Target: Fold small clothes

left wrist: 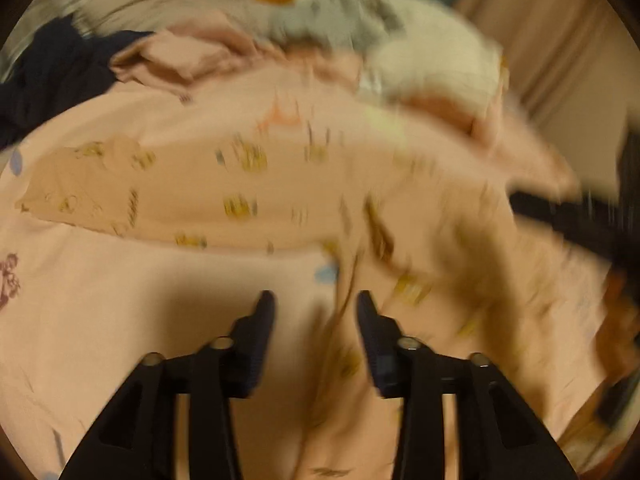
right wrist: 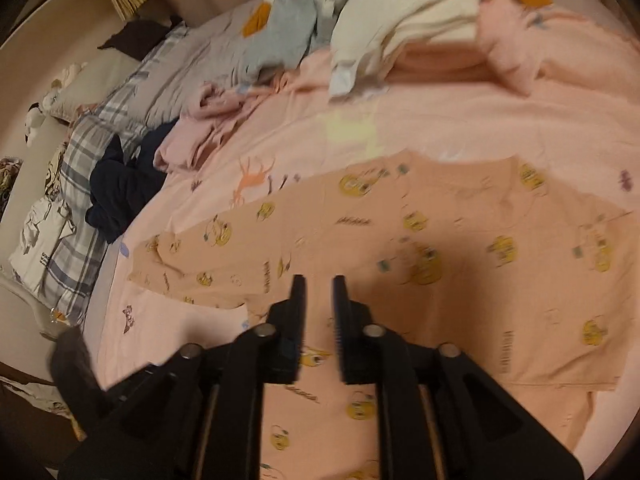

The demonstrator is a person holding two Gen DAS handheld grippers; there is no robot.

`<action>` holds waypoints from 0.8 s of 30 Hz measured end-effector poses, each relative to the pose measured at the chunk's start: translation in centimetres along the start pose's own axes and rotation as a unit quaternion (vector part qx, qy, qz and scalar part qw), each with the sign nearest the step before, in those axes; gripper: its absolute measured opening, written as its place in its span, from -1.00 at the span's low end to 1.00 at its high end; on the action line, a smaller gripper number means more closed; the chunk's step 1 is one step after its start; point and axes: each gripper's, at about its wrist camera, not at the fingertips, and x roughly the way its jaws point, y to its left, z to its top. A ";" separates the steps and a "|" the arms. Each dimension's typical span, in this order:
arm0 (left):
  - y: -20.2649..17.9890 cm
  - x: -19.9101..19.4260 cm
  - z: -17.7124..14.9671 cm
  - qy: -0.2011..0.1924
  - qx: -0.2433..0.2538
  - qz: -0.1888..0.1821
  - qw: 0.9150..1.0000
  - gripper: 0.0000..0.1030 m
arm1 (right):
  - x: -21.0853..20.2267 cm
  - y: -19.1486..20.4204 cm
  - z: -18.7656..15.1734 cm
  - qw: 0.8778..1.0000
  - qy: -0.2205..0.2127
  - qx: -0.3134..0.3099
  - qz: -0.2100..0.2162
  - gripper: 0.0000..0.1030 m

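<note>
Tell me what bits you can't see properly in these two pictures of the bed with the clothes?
- Left wrist view: the peach printed garment is motion-blurred; its yellow pictures are unreadable.
- Left wrist view: the clothes pile is smeared, so single items blur together.
- Right wrist view: the right gripper covers the garment's near edge.
- Right wrist view: a dark blurred thing at lower left cannot be identified.
- Both views: the round lens edge cuts off the bed's sides.

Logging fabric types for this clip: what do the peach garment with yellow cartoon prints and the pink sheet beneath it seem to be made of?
The peach garment with yellow cartoon prints looks like thin, matte woven or knit cotton: it lies flat with soft creases and no sheen. The pink sheet seems a similar matte cotton-type bedding, smooth with faint printed motifs. Blur leaves the exact weave open.
</note>
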 end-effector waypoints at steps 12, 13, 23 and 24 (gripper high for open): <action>-2.6 11.5 1.3 0.121 -0.131 -0.110 0.978 0.08 | -9.6 -11.7 -7.7 0.989 -0.070 0.015 -0.132 0.78; -2.7 11.9 1.7 0.103 -0.139 -0.103 0.980 -0.11 | -9.3 -12.4 -8.1 0.986 -0.066 0.015 -0.152 0.78; -5.3 10.1 5.4 -0.052 -0.025 0.093 0.994 -0.94 | -3.9 -17.2 -9.4 0.987 -0.018 0.036 -0.152 0.29; -5.0 9.9 5.6 -0.064 -0.016 0.113 0.991 -0.94 | -3.2 -16.9 -9.1 0.986 -0.022 0.026 -0.163 0.20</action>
